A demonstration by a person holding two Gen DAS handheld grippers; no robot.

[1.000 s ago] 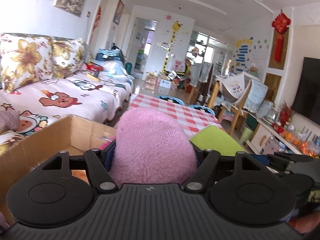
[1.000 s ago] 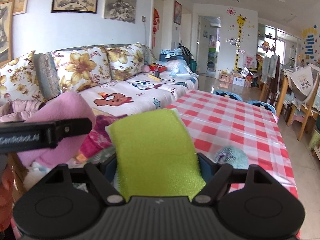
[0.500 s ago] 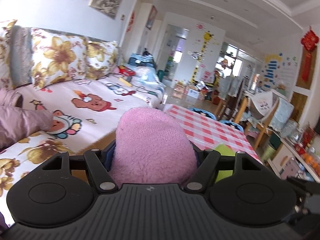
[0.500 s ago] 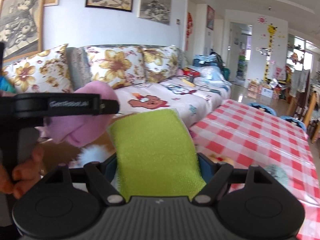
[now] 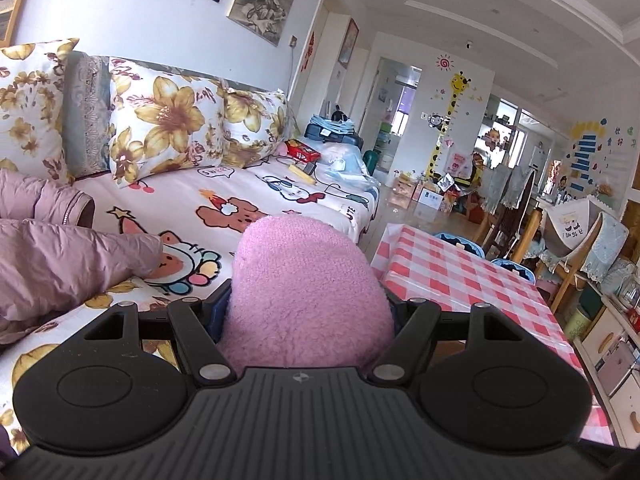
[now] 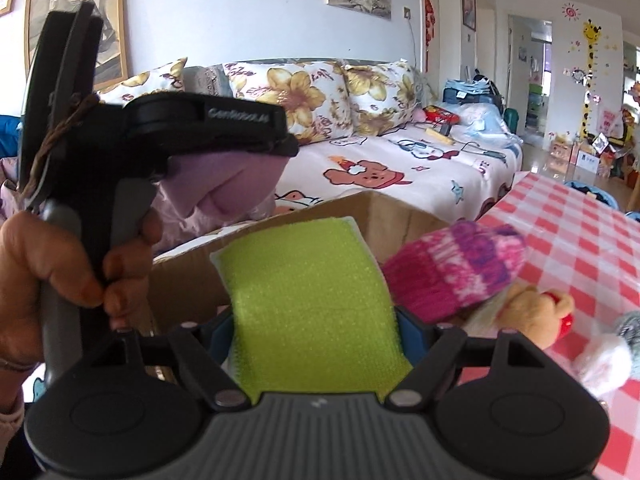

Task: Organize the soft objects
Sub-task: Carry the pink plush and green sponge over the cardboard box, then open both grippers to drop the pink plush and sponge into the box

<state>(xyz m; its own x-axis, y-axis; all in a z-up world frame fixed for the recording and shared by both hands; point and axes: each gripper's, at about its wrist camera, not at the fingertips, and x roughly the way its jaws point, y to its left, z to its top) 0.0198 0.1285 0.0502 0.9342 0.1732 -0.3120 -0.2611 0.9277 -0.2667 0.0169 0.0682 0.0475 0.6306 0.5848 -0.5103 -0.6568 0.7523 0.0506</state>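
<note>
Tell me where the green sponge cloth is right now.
The green sponge cloth is clamped in the right hand-held gripper, centre of the right wrist view, in front of the cardboard box and left of the pink knitted hat.

Left wrist view: the pink plush (image 5: 304,292) fills the jaws and hides the fingertips and the near end of the checked surface (image 5: 472,280). Right wrist view: the green sponge (image 6: 312,300) covers the cardboard box (image 6: 400,216) interior; the grey-white toy (image 6: 612,356) is blurred, cut by the right edge.
</note>
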